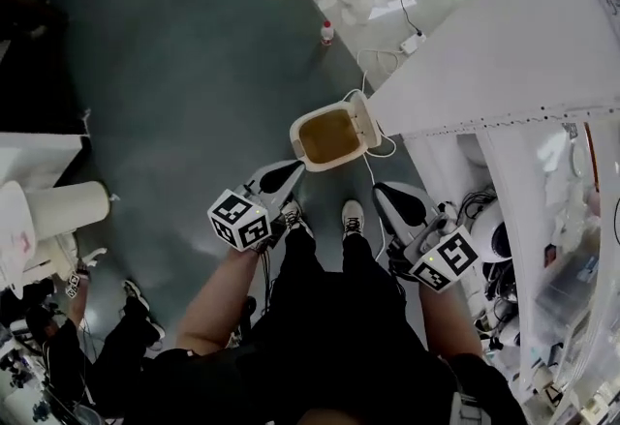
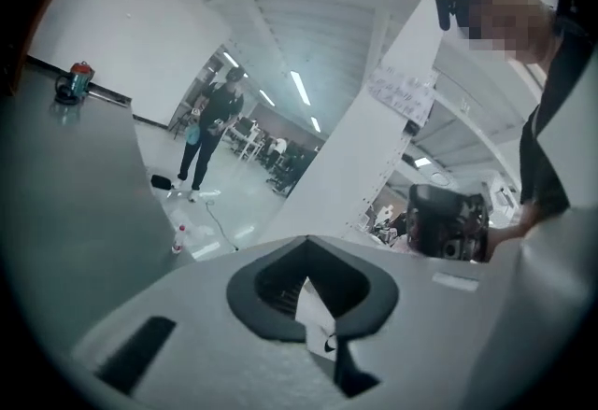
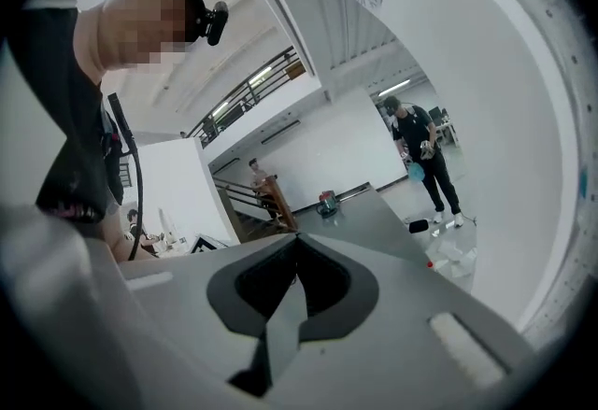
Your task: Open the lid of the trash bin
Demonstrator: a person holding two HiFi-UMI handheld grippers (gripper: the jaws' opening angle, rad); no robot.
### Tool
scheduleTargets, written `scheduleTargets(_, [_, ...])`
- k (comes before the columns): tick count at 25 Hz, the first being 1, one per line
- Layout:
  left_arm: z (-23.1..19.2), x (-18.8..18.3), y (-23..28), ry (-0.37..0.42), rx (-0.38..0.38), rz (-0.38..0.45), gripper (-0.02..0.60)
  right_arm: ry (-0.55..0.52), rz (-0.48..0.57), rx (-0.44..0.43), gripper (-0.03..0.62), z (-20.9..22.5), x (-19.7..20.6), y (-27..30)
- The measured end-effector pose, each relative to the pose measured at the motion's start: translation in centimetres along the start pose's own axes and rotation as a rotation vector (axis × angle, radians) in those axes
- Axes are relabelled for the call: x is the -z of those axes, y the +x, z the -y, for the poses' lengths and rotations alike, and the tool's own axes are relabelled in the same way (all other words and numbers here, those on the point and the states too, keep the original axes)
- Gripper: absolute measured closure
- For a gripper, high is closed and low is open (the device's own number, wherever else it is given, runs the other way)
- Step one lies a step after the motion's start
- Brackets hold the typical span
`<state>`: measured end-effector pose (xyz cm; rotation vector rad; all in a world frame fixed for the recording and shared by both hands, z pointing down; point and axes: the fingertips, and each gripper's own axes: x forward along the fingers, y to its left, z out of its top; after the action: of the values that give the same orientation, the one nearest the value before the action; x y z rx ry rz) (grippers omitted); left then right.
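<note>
In the head view a small white trash bin (image 1: pixel 299 136) stands on the grey floor just ahead of my feet. Its lid (image 1: pixel 364 117) is tipped up at the far right side, and the brownish inside shows. My left gripper (image 1: pixel 278 177) is held above the floor below and left of the bin, apart from it. My right gripper (image 1: pixel 401 204) is held to the bin's lower right. In the left gripper view the left gripper (image 2: pixel 307 257) has its jaws together with nothing between them. The right gripper (image 3: pixel 297 251) shows the same in its own view. Neither gripper view shows the bin.
A white pillar (image 1: pixel 484 55) rises right beside the bin, with a cable and power strip (image 1: pixel 412 43) behind it. A small bottle (image 1: pixel 327 32) stands on the floor beyond. Cluttered shelves (image 1: pixel 567 249) fill the right; a white roll (image 1: pixel 63 210) and a seated person (image 1: pixel 107 336) are at left. A person (image 2: pixel 210 133) stands far off.
</note>
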<state>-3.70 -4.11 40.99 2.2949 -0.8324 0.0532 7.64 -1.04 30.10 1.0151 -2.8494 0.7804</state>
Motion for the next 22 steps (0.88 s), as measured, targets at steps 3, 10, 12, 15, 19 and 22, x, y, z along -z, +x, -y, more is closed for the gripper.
scheduleTargets(3, [4.2,-3.8,-1.9,0.042,0.040,0.055,0.583,-0.030,0.024,-0.004,0.586,-1.1,-2.7,-1.2])
scheduleTargets(10, [12.9,-9.1,-5.4,0.137,0.130,0.095,0.583,-0.107,0.054,-0.045,0.586,-4.8,-7.7,-3.1])
scheduleTargets(12, [14.8,-10.0,-5.8,0.159,0.157,0.105,0.583,-0.115,0.071,-0.057,0.586,-5.6,-8.7,-3.3])
scheduleTargets(15, [17.0,-11.2,-6.2,0.188,0.191,0.119,0.583,-0.122,0.091,-0.065,0.586,-6.5,-9.6,-3.7])
scheduleTargets(19, [18.6,-11.4,-6.3,0.252,0.189,0.107,0.583,-0.117,0.076,-0.085,0.586,-7.7,-9.2,-4.2])
scheduleTargets(22, [19.1,-11.4,-6.3,0.279,0.175,0.104,0.583,-0.113,0.054,-0.087,0.586,-8.1,-8.3,-4.5])
